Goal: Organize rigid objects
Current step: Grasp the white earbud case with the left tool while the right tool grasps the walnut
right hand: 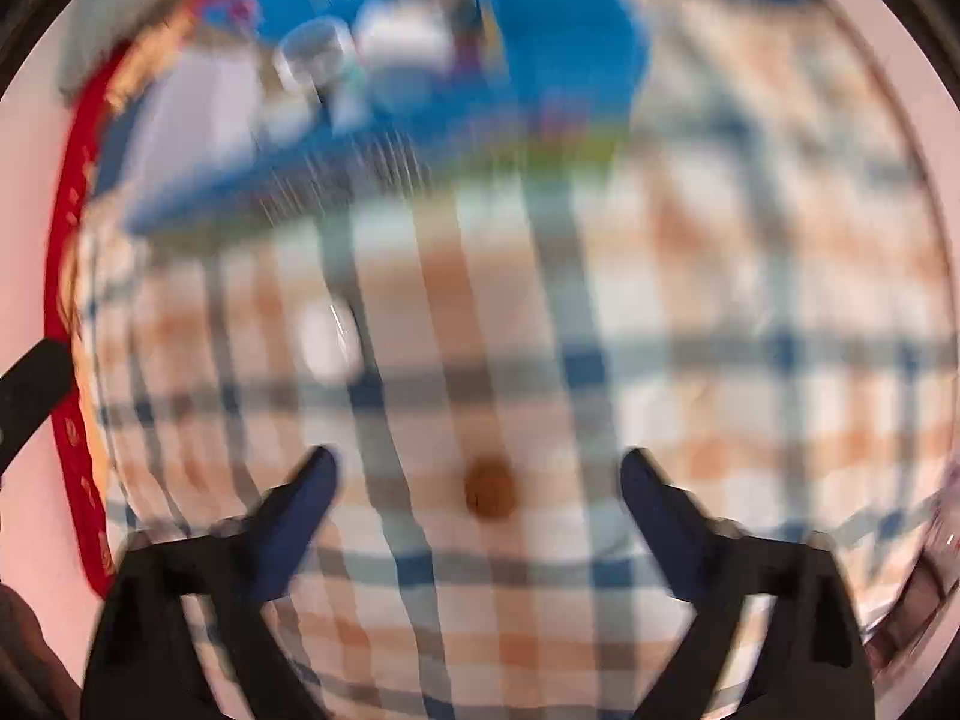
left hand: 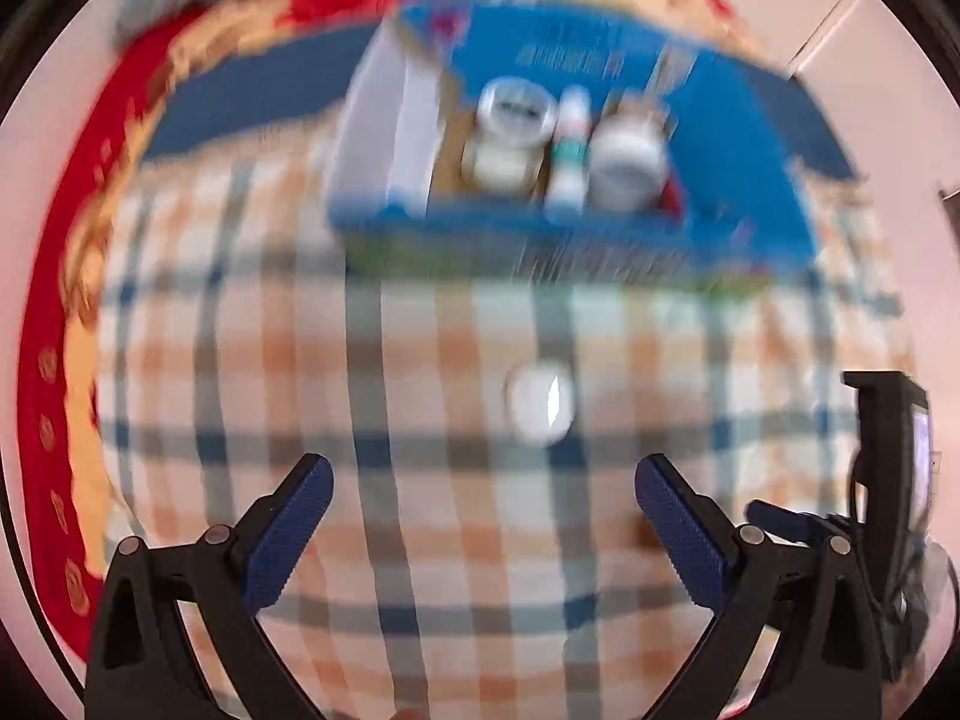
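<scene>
My left hand-held gripper [left hand: 483, 480] hangs over the checked cloth [left hand: 420, 540] that covers the surface, and its two blue fingers [left hand: 288, 534] stand wide apart with nothing between them. A little ahead of them a small white object [left hand: 540, 405] lies on the cloth; it is too blurred to say what it is. Farther back stands the blue box [left hand: 570, 222], open on top. Inside it I see two white jars [left hand: 510, 132] side by side with a slim white bottle [left hand: 570, 144] between them.

My right hand-held gripper [right hand: 477, 468] is also spread open and holds nothing. Between its fingers [right hand: 300, 504], on the cloth [right hand: 720, 360], there is a small round brown thing [right hand: 489, 495]. The white object [right hand: 330, 339] lies to the left and farther ahead, well apart from the brown one. The blue box [right hand: 540, 60] is at the top of this view, very blurred. A red cloth [left hand: 54, 300] borders the checked one on the left side.
</scene>
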### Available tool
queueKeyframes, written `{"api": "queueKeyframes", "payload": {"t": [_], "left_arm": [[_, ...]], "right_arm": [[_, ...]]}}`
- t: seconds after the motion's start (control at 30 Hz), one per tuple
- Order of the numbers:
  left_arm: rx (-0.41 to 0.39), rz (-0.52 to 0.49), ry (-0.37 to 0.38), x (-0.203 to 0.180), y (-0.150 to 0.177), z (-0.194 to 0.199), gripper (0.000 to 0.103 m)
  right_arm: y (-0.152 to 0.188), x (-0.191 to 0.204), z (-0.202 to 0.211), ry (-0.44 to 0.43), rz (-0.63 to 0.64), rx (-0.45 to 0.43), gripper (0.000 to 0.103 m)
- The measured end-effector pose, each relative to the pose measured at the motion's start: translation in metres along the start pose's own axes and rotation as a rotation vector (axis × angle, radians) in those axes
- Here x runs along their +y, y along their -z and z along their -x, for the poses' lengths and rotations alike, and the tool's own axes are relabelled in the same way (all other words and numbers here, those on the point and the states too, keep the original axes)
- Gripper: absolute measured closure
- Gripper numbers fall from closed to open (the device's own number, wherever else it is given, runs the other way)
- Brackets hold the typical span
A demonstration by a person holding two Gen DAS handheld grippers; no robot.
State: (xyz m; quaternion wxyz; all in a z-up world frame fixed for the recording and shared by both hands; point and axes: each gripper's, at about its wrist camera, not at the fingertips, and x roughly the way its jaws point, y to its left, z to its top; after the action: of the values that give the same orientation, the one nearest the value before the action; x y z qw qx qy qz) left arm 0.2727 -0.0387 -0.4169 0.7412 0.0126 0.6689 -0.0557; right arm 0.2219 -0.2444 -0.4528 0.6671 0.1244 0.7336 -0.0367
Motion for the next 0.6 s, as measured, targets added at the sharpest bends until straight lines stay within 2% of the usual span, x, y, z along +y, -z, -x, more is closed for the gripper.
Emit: {"api": "queueKeyframes", "payload": {"t": [0.07,0.13,0.2,0.23,0.27,0.33,0.47,0.6], "left_arm": [[0.043,0.017,-0.020,0.006,0.010,-0.021,0.000],[0.075,0.032,-0.032,0.010,0.016,-0.036,0.000],[0.098,0.042,-0.041,0.011,0.018,-0.047,0.000],[0.104,0.048,-0.041,0.010,0.018,-0.051,0.000],[0.106,0.058,-0.042,0.010,0.016,-0.055,0.000],[0.118,0.080,-0.035,0.009,0.010,-0.061,0.000],[0.110,0.134,-0.006,0.005,-0.009,-0.077,0.000],[0.194,0.191,0.037,-0.002,-0.027,-0.120,0.000]], "right_arm": [[0.011,-0.009,-0.040,-0.008,-0.025,0.090,0.034],[0.020,-0.016,-0.069,-0.033,-0.056,0.128,0.035],[0.025,-0.018,-0.089,-0.046,-0.072,0.148,0.054],[0.027,-0.019,-0.098,-0.060,-0.083,0.157,0.070],[0.029,-0.019,-0.105,-0.047,-0.088,0.166,0.070],[0.031,-0.021,-0.104,-0.042,-0.099,0.129,0.070],[0.025,-0.025,-0.075,-0.019,-0.087,0.034,0.070],[0.002,-0.033,-0.061,0.003,-0.084,-0.006,0.070]]}}
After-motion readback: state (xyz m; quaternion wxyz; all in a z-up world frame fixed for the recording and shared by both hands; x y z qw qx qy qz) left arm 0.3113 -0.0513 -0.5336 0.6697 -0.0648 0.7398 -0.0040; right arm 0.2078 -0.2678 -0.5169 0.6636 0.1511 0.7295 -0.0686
